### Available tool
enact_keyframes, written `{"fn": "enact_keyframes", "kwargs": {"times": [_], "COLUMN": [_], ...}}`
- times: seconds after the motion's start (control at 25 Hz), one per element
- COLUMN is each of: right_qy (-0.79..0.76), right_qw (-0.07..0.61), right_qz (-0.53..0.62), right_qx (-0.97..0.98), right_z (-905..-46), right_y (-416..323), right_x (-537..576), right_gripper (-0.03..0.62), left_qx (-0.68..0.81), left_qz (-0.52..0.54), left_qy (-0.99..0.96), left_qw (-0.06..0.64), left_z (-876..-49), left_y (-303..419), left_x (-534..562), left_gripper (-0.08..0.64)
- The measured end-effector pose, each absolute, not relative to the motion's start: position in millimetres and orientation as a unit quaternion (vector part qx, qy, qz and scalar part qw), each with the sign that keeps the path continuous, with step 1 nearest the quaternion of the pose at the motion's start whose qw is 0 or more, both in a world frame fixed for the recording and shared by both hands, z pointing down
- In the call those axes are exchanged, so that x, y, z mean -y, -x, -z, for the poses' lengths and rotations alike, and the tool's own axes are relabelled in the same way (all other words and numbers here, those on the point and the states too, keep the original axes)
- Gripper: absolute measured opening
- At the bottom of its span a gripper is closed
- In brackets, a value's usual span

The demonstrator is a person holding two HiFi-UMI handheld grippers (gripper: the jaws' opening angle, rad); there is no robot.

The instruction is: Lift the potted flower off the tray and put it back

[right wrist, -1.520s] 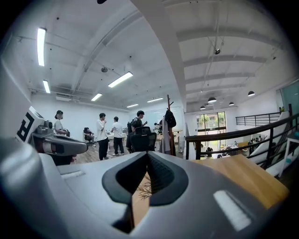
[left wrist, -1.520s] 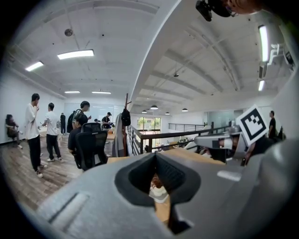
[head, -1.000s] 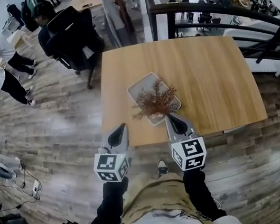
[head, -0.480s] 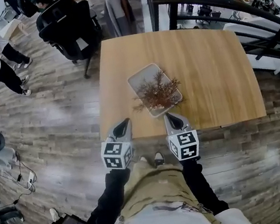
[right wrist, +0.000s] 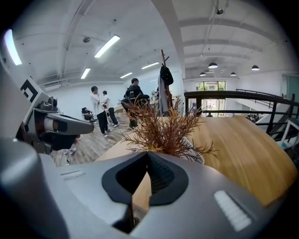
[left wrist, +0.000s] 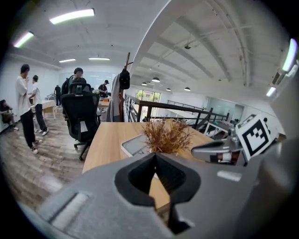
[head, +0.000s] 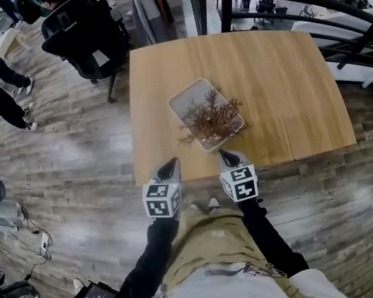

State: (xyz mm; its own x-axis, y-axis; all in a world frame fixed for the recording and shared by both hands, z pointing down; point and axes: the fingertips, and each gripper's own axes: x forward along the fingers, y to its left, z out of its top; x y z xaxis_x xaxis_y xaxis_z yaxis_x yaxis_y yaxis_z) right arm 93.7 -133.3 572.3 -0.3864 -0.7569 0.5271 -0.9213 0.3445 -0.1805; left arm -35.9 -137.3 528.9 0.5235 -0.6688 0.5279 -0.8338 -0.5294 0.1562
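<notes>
Wooden table (head: 284,92) stands in a big office. Both grippers have come down since a second ago and now sit at its near edge. The left gripper (head: 172,162) and right gripper (head: 224,153) have their jaws closed tight, holding nothing. The potted flower (head: 209,118) stands on the tray (head: 185,100), just past them.
</notes>
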Motion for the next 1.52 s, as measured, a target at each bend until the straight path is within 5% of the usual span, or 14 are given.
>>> {"fn": "enact_keyframes", "kwargs": {"times": [0.4, 0.72, 1.2, 1.52], "right_qy": [-0.537, -0.568, -0.606, -0.590], "right_qw": [0.200, 0.194, 0.175, 0.185], "right_qz": [-0.222, -0.212, -0.200, -0.205], "right_qx": [0.789, 0.771, 0.750, 0.759], "right_z": [-637.4, -700.4, -726.0, -742.3], "right_y": [-73.7, -74.3, -86.2, -84.3], "right_x": [160.7, 196.6, 237.8, 260.4], "right_gripper": [0.011, 0.091, 0.426, 0.466], "left_qx": [0.410, 0.410, 0.419, 0.425], "left_qz": [-0.210, -0.215, -0.203, -0.203], "left_qy": [-0.865, -0.864, -0.864, -0.861], "left_qw": [0.198, 0.198, 0.192, 0.191], "left_z": [-569.5, -633.8, -647.9, -656.6], "left_y": [40.8, 62.2, 73.7, 78.4], "left_x": [153.4, 171.5, 188.4, 189.5], "left_gripper": [0.002, 0.002, 0.002, 0.002]}}
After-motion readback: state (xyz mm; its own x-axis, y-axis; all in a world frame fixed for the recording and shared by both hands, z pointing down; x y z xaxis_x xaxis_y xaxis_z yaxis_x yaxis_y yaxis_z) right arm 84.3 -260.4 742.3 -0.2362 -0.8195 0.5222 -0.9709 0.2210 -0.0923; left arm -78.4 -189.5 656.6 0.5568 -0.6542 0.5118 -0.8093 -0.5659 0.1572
